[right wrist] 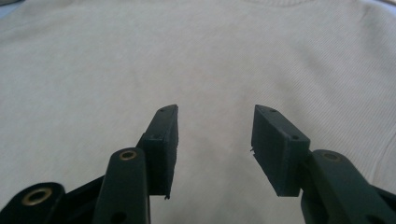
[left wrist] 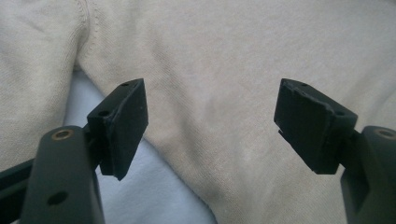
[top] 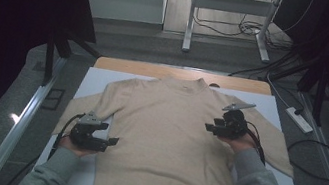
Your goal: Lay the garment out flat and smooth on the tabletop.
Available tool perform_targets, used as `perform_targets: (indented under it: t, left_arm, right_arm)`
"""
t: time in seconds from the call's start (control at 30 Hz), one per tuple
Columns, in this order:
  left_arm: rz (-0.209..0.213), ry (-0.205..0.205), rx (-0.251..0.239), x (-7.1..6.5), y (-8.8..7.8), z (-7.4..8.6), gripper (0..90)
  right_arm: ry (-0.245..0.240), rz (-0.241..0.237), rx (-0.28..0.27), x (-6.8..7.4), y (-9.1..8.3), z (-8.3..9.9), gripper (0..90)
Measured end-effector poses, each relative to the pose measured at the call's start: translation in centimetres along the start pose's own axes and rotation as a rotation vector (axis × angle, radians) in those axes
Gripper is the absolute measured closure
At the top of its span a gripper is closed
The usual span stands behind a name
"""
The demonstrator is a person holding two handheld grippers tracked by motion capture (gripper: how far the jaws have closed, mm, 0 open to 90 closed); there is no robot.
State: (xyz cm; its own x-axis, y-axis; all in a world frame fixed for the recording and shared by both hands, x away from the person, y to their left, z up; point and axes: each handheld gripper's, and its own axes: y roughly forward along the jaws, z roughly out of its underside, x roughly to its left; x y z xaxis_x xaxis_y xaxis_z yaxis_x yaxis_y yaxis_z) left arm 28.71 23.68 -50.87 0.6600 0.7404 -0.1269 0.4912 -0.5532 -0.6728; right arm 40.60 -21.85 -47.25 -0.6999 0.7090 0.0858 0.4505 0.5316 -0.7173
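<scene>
While the beige knitted long-sleeved sweater (top: 165, 138) lies flat and face up on the pale blue-white table mat (top: 96, 77), its long axis runs from the near hem to the far collar, and both tools flank it at the sides.

Left item: left gripper (top: 111, 142), black, two-jaw, held in the person's left hand (top: 73, 145) at the near left of the garment. Jaws stand wide apart with nothing between them. It points rightward at the body's left side edge, just below the spot where the left sleeve (top: 99, 107) branches off. The left gripper view places that side edge (left wrist: 187, 182) running between the two pads, with a wedge of mat showing beside the armpit seam (left wrist: 88, 51). Whether the pads touch the cloth cannot be told; they appear to hover just above it.

Centre item: sweater body, smooth, collar (top: 199, 83) at the far end, both sleeves angled outward toward the near corners.

Right item: right gripper (top: 210, 128), same make, held in the right hand (top: 240, 141), farther up the garment than its partner, at chest level near the right armpit. Jaws are parted to a moderate width and hold nothing. It points leftward across the chest; the right gripper view shows plain knit (right wrist: 215, 70) ahead and the collar rib at the top.

Judgement: the left tool is nearer a graspable edge; the right one sits over unbroken fabric.
</scene>
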Motion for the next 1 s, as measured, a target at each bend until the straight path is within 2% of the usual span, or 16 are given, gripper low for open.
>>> perform_targets:
  t: [0.23,0.43,0.57,0.8,1.0]
  left_arm:
    - [0.001,-0.007,-0.003,0.1,0.0,0.2,25.6]
    - [-0.001,-0.008,-0.001,-0.1,0.0,0.4,25.6]
    - [-0.003,-0.005,-0.006,-0.2,0.0,0.4,25.6]
    - [-0.001,-0.006,-0.009,-0.2,0.0,0.5,25.5]
    - [0.005,-0.004,-0.004,-0.2,0.0,0.5,25.6]
  right_arm:
    - [-0.023,-0.026,-0.017,1.9,-1.9,2.5,48.8]
    - [-0.02,-0.061,-0.036,3.2,-3.8,5.1,48.1]
    - [-0.013,-0.066,-0.056,3.8,-4.9,6.8,47.6]
    - [0.003,-0.072,-0.065,3.9,-6.0,9.0,47.1]
    - [0.025,-0.066,-0.074,3.3,-6.3,9.6,46.9]
